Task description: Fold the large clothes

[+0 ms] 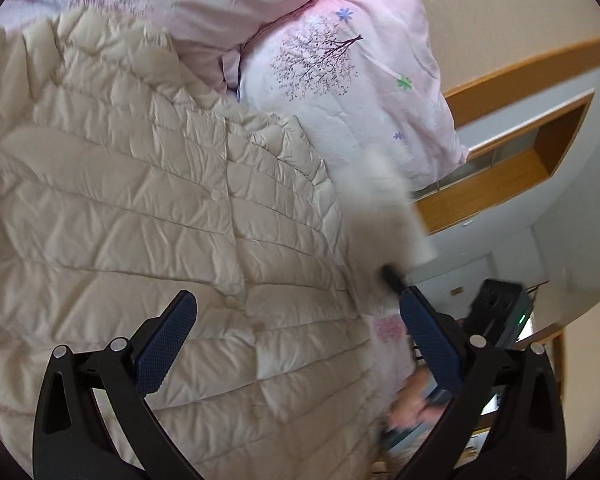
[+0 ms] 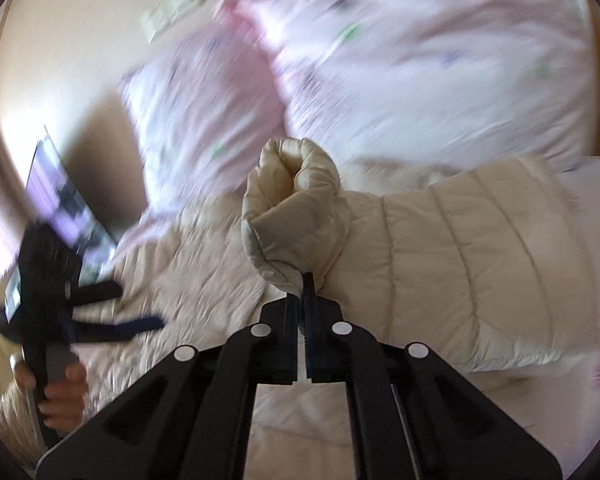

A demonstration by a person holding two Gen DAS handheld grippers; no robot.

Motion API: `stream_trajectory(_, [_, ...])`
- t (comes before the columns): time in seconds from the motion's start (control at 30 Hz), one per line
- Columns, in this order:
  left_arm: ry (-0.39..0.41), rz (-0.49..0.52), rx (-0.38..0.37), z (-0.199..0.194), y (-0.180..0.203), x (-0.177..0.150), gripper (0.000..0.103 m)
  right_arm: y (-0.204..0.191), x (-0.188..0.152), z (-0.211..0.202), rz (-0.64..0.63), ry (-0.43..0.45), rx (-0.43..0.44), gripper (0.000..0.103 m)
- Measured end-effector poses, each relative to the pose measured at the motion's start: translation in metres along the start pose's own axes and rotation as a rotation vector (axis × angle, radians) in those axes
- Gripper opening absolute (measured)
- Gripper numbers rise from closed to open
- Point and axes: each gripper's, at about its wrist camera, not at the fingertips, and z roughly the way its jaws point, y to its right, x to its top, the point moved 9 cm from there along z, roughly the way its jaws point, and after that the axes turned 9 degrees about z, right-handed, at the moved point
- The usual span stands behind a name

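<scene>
Jacket (image 1: 140,200) spread on bed, pillows (image 1: 352,92) behind it at 1 o'clock; sleeve (image 2: 440,248) lifted at 3 o'clock, w/ shelf (image 1: 512,160) beyond pillows.

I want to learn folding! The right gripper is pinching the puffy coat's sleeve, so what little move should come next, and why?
Probably carry the sleeve across and lay it flat on the coat. The right gripper is shut on the cuff and holds it lifted, the coat lies spread on the bed, and the left gripper is open over it, holding nothing.
</scene>
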Motion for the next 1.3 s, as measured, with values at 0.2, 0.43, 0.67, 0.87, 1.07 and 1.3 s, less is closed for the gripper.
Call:
stream_trajectory(0.2, [-0.043, -0.073, -0.036, 0.023, -0.006, -0.003, 0.102, -0.035, -0.050, 0.026, -0.070, -0.171, 0.023, 0.052])
stream_trajectory(0.43, [-0.104, -0.109, 0.015, 0.048, -0.015, -0.013, 0.083, -0.008, -0.056, -0.017, 0.194, -0.218, 0.157, 0.070])
stream_trajectory(0.67, [-0.129, -0.137, 0.104, 0.063, -0.038, -0.015, 0.018, 0.069, -0.055, -0.013, 0.663, -0.221, 0.192, 0.070])
stream_trajectory(0.87, [-0.081, -0.083, 0.142, 0.050, -0.040, 0.001, 0.004, 0.124, -0.029, -0.020, 0.851, -0.037, 0.187, 0.070])
stream_trajectory(1.07, [0.028, -0.023, 0.207, 0.000, -0.044, 0.029, 0.004, 0.145, -0.020, -0.021, 0.893, 0.039, 0.124, 0.063])
stream_trajectory(1.3, [0.084, -0.004, 0.293, -0.032, -0.066, 0.036, 0.004, 0.142, -0.016, -0.006, 0.802, 0.066, 0.019, 0.019])
